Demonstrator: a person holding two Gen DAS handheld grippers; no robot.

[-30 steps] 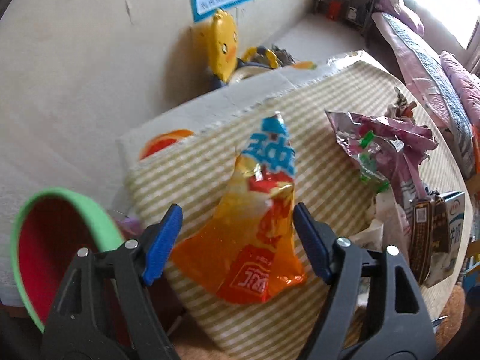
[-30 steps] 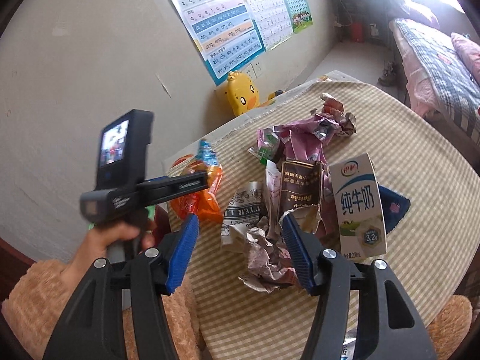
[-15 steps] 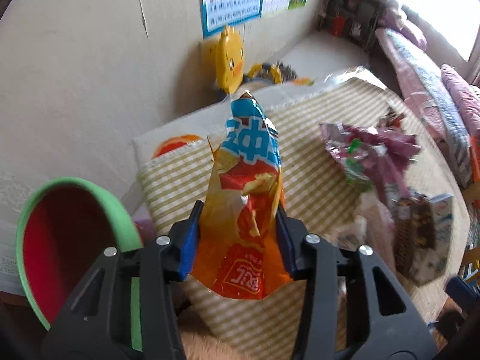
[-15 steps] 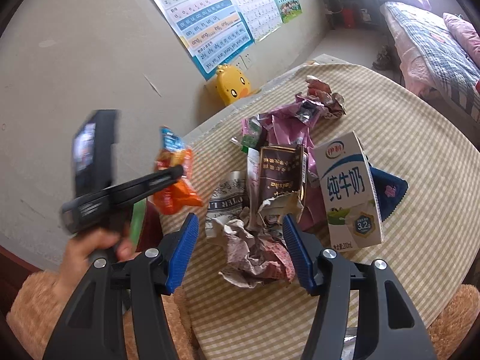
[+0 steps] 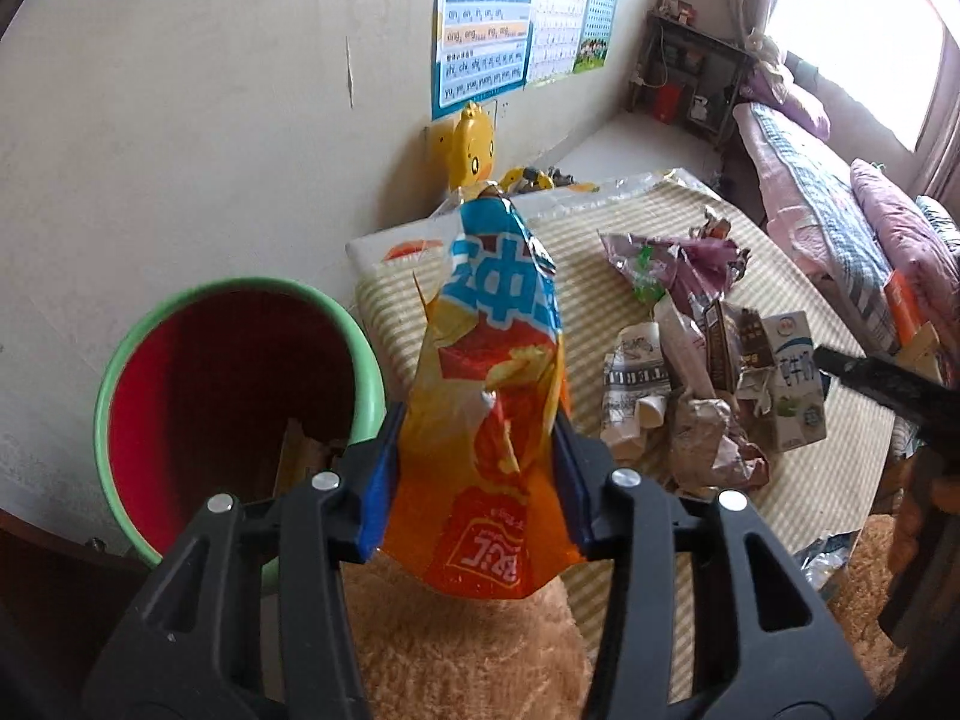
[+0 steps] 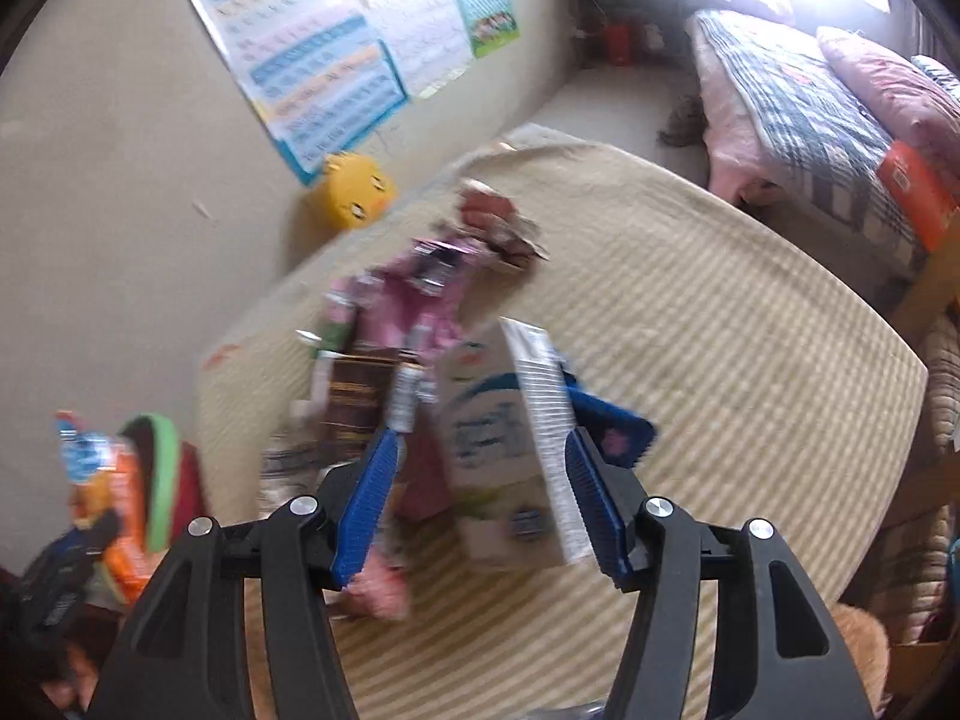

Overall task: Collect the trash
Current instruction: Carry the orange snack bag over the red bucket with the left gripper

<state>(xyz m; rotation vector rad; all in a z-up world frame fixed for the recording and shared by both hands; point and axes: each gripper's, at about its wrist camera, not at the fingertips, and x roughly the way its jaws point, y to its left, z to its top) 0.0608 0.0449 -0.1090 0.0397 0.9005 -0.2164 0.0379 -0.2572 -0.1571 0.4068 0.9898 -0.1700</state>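
My left gripper is shut on an orange and blue snack bag and holds it up off the table, just right of a red bin with a green rim. The bag and bin also show at far left in the blurred right wrist view. My right gripper is open, its jaws on either side of a white milk carton lying on the striped table. A pile of crumpled wrappers lies beside the carton.
A yellow duck toy stands by the wall under posters. A bed runs along the right. A brown plush surface lies below the table's front edge. A blue object lies under the carton.
My left gripper closed on the snack bag, lifted it and drew back toward the bin. My right gripper moved right from the crumpled wrappers and now straddles the milk carton.
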